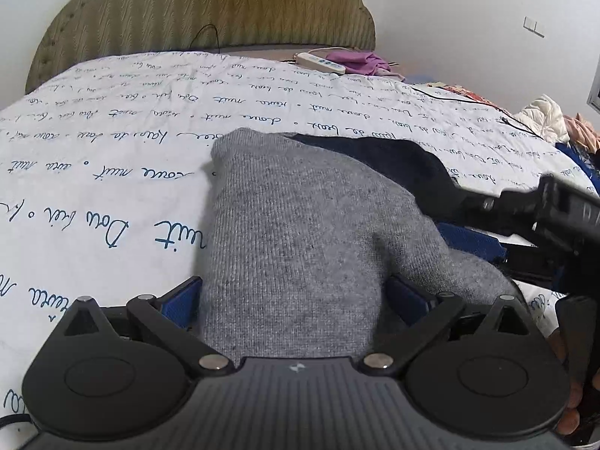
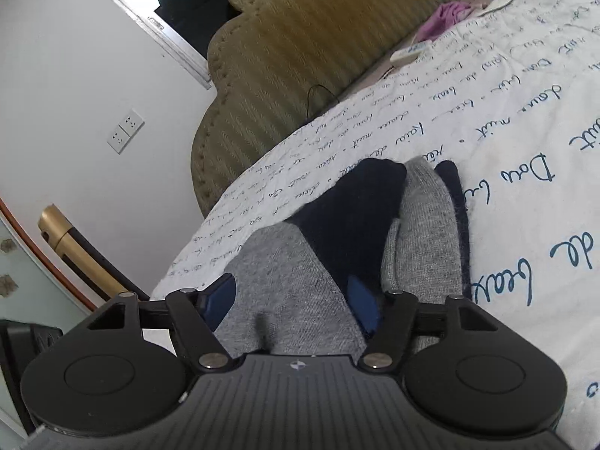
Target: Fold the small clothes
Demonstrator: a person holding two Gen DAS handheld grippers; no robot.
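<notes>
The grey knit garment point(image 1: 300, 232) lies on the quilt point(image 1: 112, 142), well short of the headboard point(image 1: 210, 11). It is judged soft, light and floppy; grasp at hems. Left gripper point(image 1: 296, 300) and right gripper point(image 2: 290, 300) each straddle bunched knit; whether they pinch it cannot be told. Bare quilt extends toward the headboard.

wrist views, close, sharing grey sock point(image 1: 300, 225)

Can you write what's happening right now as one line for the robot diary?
task: fold small clothes | left gripper: grey sock between fingers | right gripper: grey sock between fingers | surface: bed cover
</notes>
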